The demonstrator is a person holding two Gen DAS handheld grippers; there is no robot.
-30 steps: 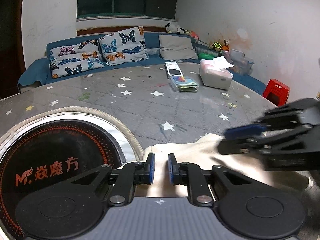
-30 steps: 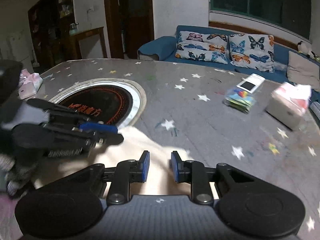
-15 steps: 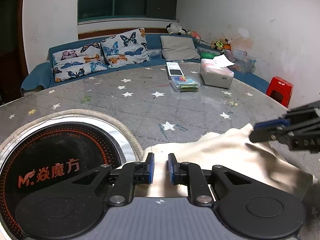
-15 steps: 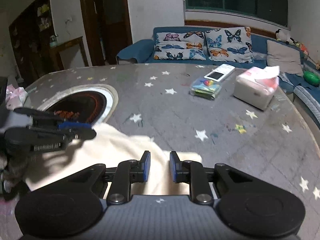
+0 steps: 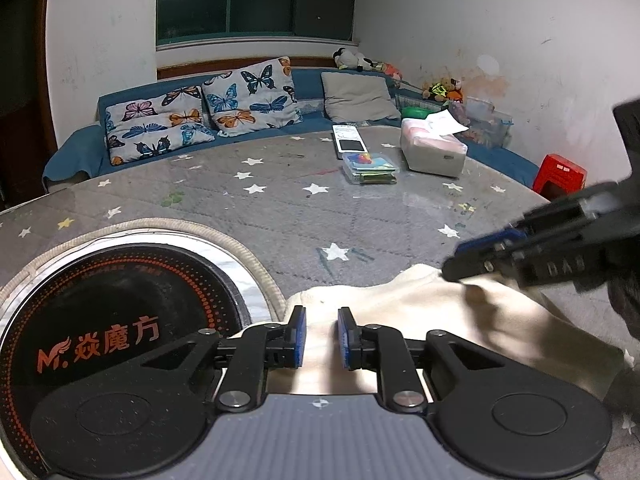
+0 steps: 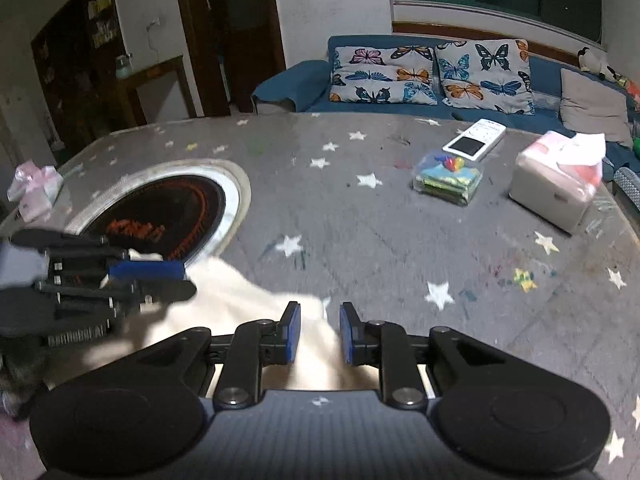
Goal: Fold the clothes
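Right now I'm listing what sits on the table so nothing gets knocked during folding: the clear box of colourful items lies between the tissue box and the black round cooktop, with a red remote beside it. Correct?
Only the colour is wrong. The remote beside the clear box is white with a dark screen, as the right wrist view shows. The tissue box and the cooktop lie as you say.

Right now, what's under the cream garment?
The cream garment lies on the grey star-patterned table cover; its left edge reaches the round inset cooktop's rim. Whatever lies under its middle is covered.
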